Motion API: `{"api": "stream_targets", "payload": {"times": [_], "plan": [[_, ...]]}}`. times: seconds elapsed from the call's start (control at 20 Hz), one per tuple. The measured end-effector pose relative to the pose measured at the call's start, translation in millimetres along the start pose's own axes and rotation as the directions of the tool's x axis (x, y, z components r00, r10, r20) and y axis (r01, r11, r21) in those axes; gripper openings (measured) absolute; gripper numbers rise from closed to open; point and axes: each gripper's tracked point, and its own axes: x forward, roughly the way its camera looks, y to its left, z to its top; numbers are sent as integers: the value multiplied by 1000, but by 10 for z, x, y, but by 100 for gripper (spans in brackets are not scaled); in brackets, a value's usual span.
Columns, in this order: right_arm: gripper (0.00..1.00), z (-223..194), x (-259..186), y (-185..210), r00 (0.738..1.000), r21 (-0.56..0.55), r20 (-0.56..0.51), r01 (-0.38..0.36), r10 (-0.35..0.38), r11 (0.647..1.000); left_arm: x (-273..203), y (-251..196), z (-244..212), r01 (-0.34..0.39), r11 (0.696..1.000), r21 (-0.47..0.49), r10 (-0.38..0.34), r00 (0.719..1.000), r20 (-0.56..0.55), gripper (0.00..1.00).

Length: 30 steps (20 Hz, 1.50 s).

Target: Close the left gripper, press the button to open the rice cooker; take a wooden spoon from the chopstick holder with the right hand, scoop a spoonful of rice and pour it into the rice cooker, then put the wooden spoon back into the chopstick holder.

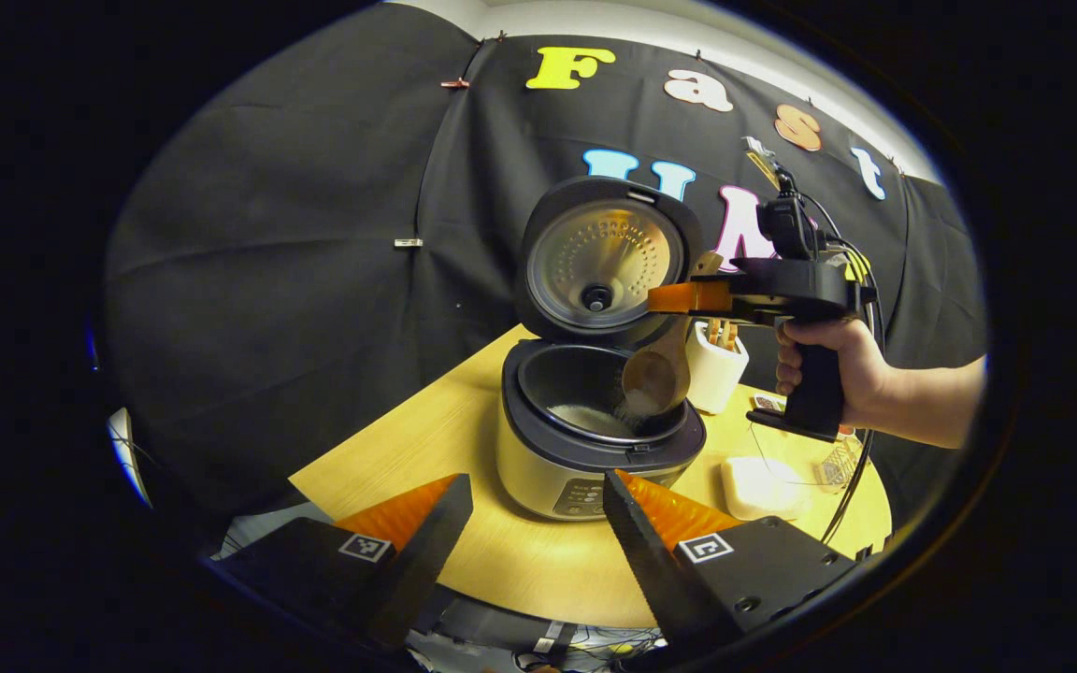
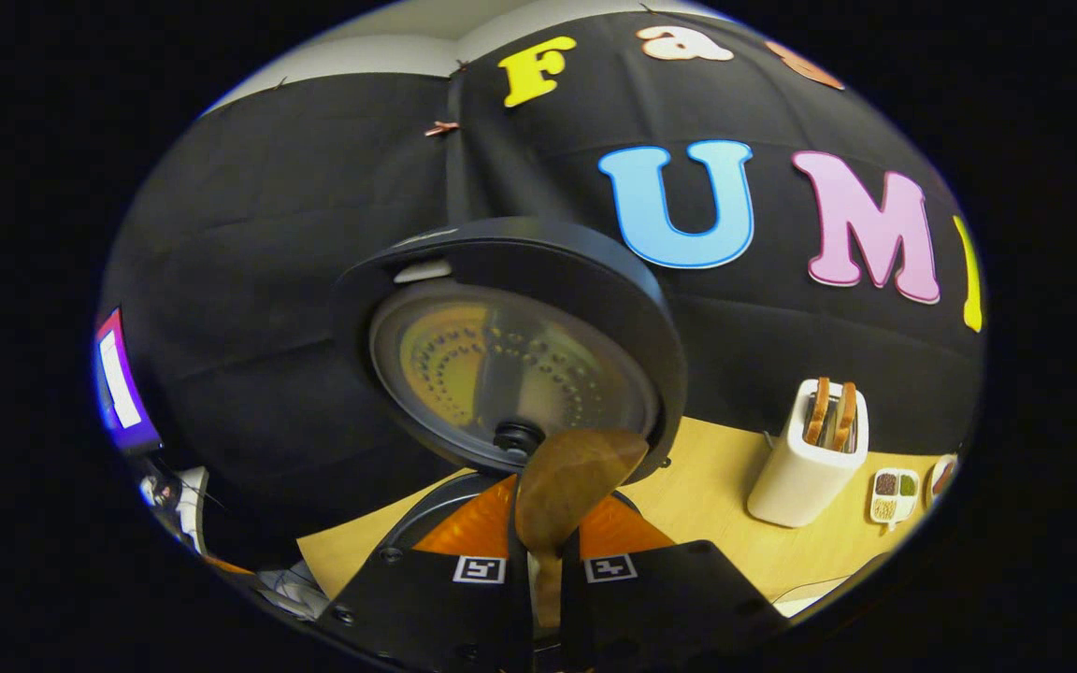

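The rice cooker (image 1: 585, 458) stands on the table with its lid (image 1: 599, 266) swung up. My left gripper (image 1: 536, 479) is open in front of the cooker and holds nothing. A hand (image 1: 828, 369) holds my right gripper (image 1: 679, 297) above the cooker's right rim, shut on the handle of the wooden spoon (image 1: 655, 379). The spoon's bowl tilts down into the inner pot (image 1: 567, 388), and rice lies on the pot's bottom. In the right gripper view, my right gripper (image 2: 543, 570) pinches the spoon (image 2: 576, 477) just below the lid (image 2: 510, 365). The white chopstick holder (image 1: 716, 369) (image 2: 805, 467) stands to the right of the cooker.
A white box of rice (image 1: 758, 486) sits at the front right of the round wooden table (image 1: 426, 439), with a clear container (image 1: 833, 463) behind it. A small divided dish (image 2: 894, 495) lies beside the chopstick holder. The table's front edge runs just past my left fingers.
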Motion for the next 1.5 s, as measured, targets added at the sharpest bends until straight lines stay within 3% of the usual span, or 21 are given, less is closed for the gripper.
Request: {"api": "stream_targets", "payload": {"times": [0.15, 0.35, 0.5, 0.65, 0.9, 1.1, 1.25, 1.5], "plan": [[16, -71, -42, 269, 997, -163, -8, -77, 77, 984, -8, 2, -8, -3, 1000, -4, 3, 1000, 0, 96], [16, -282, -98, 540, 988, -268, -59, -154, 143, 951, -32, -12, -27, -3, 1000, -2, 3, 1000, 1, 96], [16, -271, -129, 578, 988, -241, -62, -155, 145, 958, -33, -26, -48, 2, 1000, 6, -2, 1000, -2, 96], [16, -118, -167, 446, 993, -131, -35, -113, 109, 985, -44, -47, -49, 15, 1000, 19, -15, 1000, 0, 96], [16, 293, -413, -6, 999, 110, 43, -4, -1, 994, -79, -144, 3, 57, 997, 46, -58, 998, 16, 96], [16, 583, -854, -598, 986, 296, 105, 94, -130, 950, -10, -409, 132, 112, 991, 70, -115, 993, 35, 96], [16, 703, -1344, -1238, 954, 409, 140, 187, -264, 893, 10, -620, 225, 150, 985, 90, -155, 987, 46, 96], [16, 525, -2237, -2400, 865, 528, 128, 354, -484, 772, 81, -1000, 392, 186, 977, 104, -193, 979, 66, 96]]}}
